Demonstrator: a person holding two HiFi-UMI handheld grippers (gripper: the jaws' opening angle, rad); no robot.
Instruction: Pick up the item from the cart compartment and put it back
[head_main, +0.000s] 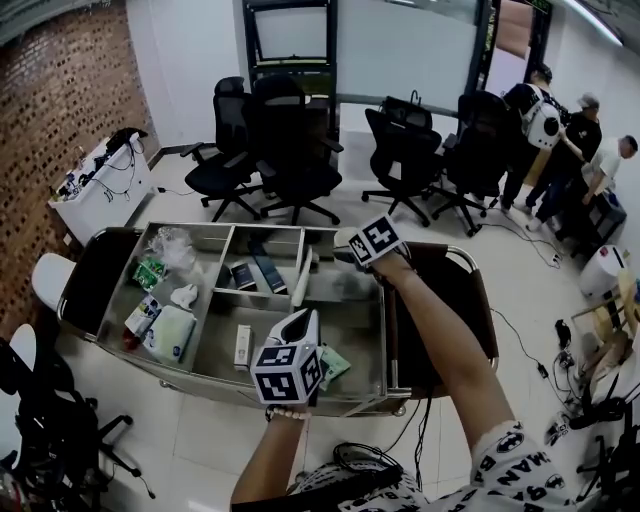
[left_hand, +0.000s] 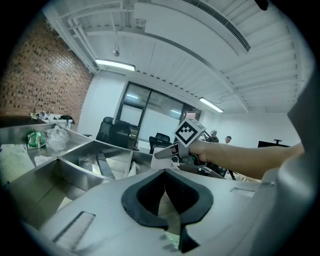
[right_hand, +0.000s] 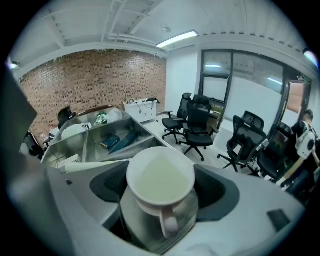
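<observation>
Right gripper (right_hand: 161, 194) jaws clamp a white mug (right_hand: 159, 175) above the steel cart (head_main: 215, 376). Left gripper (left_hand: 165, 176) jaws are together, with nothing between them.

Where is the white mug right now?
The white mug sits between the jaws of the right gripper, handle toward the camera in the right gripper view. In the head view that gripper hangs over the far right corner of the steel cart.
</observation>
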